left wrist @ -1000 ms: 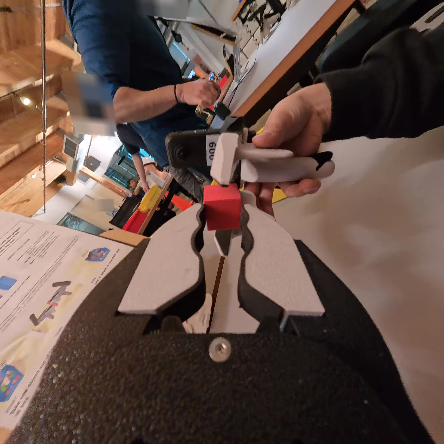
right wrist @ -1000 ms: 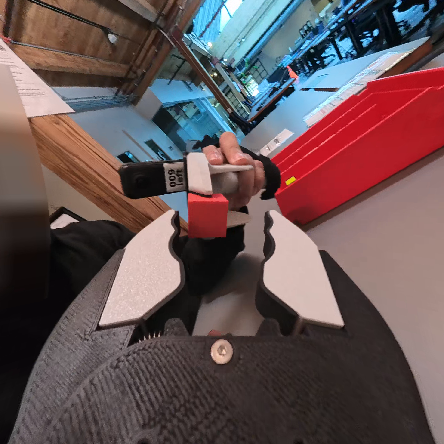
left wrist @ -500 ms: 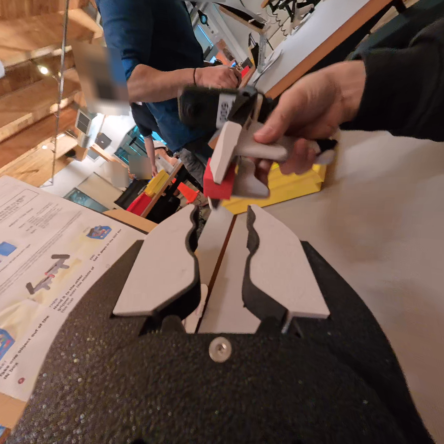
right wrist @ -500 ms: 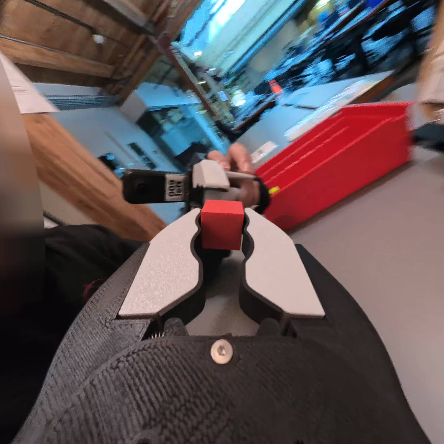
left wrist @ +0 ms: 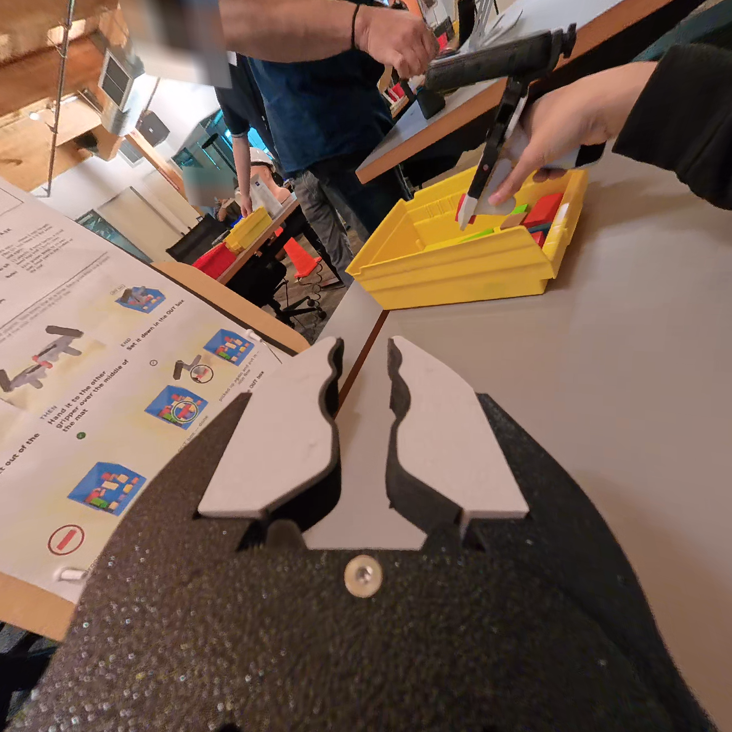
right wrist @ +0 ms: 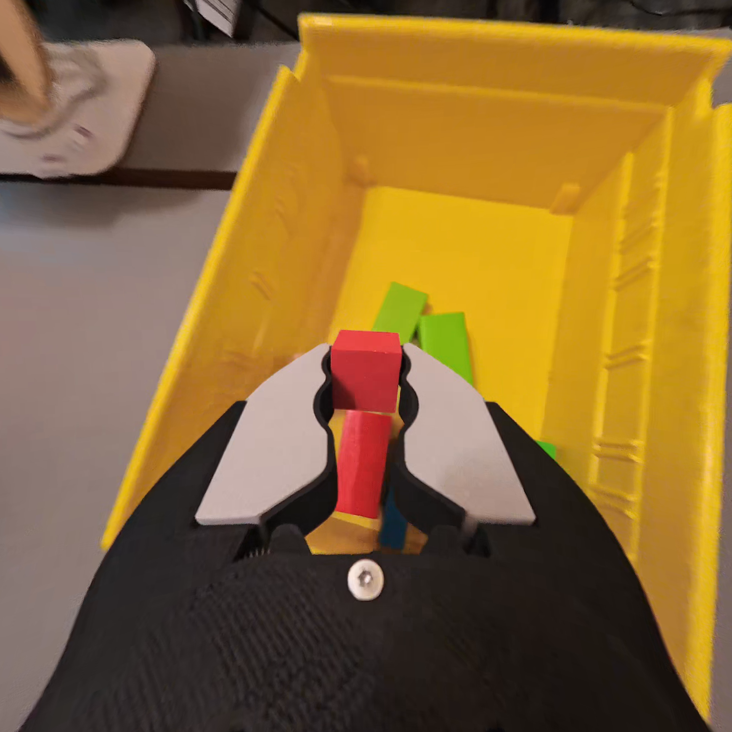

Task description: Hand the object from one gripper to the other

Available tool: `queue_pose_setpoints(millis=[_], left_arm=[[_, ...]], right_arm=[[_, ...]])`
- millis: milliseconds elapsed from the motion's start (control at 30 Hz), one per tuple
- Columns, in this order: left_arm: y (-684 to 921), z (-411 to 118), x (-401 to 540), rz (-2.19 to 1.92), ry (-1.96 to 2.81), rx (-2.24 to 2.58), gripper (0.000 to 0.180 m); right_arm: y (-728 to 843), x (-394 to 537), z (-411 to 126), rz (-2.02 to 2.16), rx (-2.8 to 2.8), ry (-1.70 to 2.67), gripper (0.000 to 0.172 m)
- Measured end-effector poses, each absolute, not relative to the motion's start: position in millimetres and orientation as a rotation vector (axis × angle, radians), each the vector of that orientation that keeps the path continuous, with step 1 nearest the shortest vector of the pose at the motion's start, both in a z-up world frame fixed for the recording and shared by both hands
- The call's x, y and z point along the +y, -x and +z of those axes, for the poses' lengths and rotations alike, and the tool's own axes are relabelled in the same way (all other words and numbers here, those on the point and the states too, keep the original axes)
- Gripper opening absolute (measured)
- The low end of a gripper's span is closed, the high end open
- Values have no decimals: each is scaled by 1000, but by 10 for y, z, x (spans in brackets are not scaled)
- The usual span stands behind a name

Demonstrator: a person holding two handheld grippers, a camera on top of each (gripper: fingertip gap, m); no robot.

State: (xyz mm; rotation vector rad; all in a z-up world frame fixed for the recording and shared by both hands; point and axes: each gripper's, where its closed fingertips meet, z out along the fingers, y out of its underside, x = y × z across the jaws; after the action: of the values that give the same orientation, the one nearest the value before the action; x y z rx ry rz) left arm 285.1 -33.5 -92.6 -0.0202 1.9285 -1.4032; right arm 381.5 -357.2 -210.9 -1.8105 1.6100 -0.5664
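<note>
The red cube [right wrist: 365,370] sits pinched at the tips of the right hand-held gripper [right wrist: 366,356], both pads pressed against its sides, and it hangs above the open yellow bin [right wrist: 515,130], over a red cylinder [right wrist: 362,463] and green blocks [right wrist: 445,344] lying inside. The cube is as wide as it is long, so no axis matters; what counts is that the bin floor lies straight ahead of the fingertips, so lowering and letting go looks like what remains. The left hand-held gripper [left wrist: 364,348] is well apart over the grey table [left wrist: 594,376], its jaws parted with nothing between them, beside a printed sheet [left wrist: 99,376].
</note>
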Motion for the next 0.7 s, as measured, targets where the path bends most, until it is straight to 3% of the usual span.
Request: queue_pose_setpoints(millis=[300,367,700], left_arm=[[-2903,-1049,-359,-1362,27,1975,20],[-2906,-1033,-338,-1362,34,1974,20],[-2964,-876,-162,-1402,130,1915,19]], right_arm=[[-3797,-3661,-2282,-576,1664,1863,30],[-3800,-3657,-2270,-573,1664,1853,38],[-3842,-3311,-1768,-672,1462,1806,42]])
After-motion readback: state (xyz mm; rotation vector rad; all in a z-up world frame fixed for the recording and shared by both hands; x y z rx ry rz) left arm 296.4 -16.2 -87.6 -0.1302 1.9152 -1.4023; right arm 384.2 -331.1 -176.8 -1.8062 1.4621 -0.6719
